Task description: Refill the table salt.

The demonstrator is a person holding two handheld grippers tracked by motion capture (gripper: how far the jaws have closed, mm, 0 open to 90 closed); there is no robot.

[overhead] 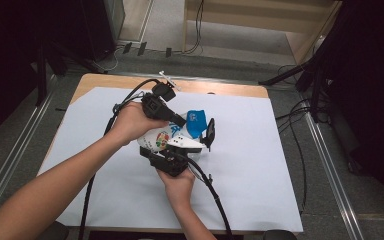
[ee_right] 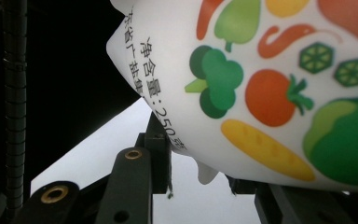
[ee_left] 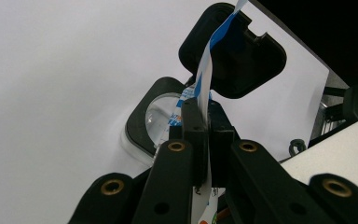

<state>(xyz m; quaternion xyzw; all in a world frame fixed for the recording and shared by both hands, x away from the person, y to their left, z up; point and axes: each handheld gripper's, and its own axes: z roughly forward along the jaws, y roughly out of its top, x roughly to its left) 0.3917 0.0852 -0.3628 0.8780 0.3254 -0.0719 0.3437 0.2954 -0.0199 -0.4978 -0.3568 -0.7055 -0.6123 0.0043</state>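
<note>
The bag [ee_right: 270, 88] is smooth, slightly glossy white plastic film printed with vegetables, blue at its 1 o'clock end. The table [overhead: 215, 89] is pale wood under a matt white paper sheet [overhead: 260, 165]. Both grippers' jaws are matt black plastic with brass-coloured rivets.

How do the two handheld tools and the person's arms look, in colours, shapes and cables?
Both tools are black: the left tool and the right tool, whose body carries a pale three-cornered plate. The jaws are black bars with brass-coloured rivets. A thick black cable trails from each. The forearms are bare; no sleeves show.
</note>
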